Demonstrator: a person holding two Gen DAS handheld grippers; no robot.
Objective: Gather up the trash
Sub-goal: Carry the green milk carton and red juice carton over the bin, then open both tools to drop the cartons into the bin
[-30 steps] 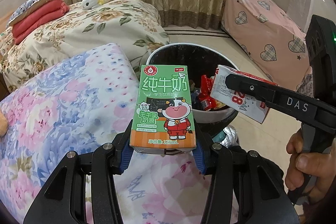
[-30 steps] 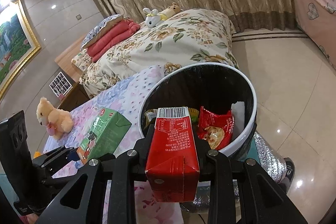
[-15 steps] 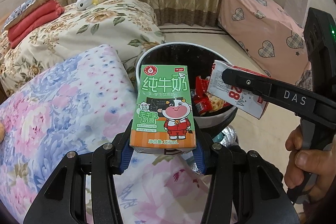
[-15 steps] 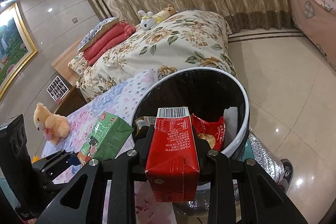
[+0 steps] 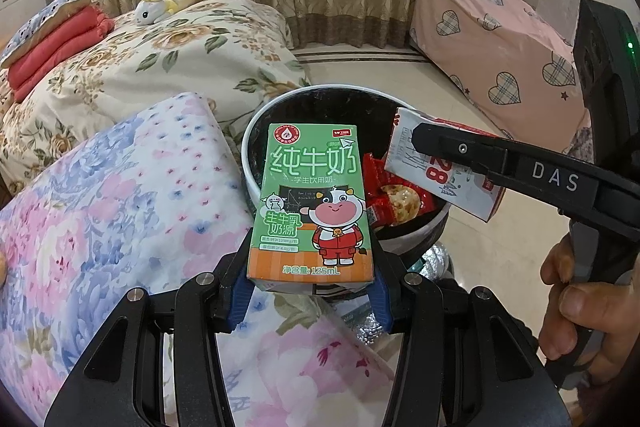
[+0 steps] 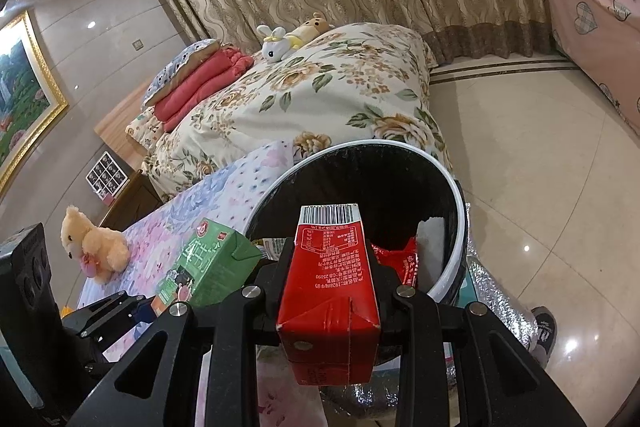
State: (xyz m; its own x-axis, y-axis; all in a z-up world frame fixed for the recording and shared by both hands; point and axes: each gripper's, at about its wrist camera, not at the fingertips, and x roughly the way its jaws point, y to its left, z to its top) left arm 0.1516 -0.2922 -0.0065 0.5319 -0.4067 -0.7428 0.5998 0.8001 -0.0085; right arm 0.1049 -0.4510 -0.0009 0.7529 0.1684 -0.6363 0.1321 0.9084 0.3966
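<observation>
Everything here is arranged around the trash bin (image 5: pixel 256 131), a round white-rimmed pail with a black liner that stands on the floor just beside the corner of the flowered bed (image 5: pixel 120 195). Both cartons are being carried toward its mouth, which looks like the reason each is held high and tipped forward rather than set down. The left gripper (image 5: pixel 310 287) holds the green milk carton (image 5: pixel 310 203) upright by its lower end, printed face to the camera, at the near rim of the bin on the bed side; in the right wrist view the same carton (image 6: pixel 208 263) sits just left of the rim, seemingly not yet over the opening. Its jaws stand partly spread, about the width of the carton, and pinch its two sides with the blue pads (image 5: pixel 240 301). The right gripper (image 6: pixel 330 291) holds the red milk carton (image 6: pixel 330 303) lengthwise, barcode end pointing into the bin, so a release should send it forward. Seen from the left wrist, this carton (image 5: pixel 444 167) hangs above the bin's far-right side, over the red snack wrappers (image 5: pixel 396 199) already lying inside. Its jaws are narrower, closed on the carton's slim sides. A person's hand (image 5: pixel 580 307) grips that tool's handle, right of the bin. Judging by this, dropping both cartons is the step in hand.
</observation>
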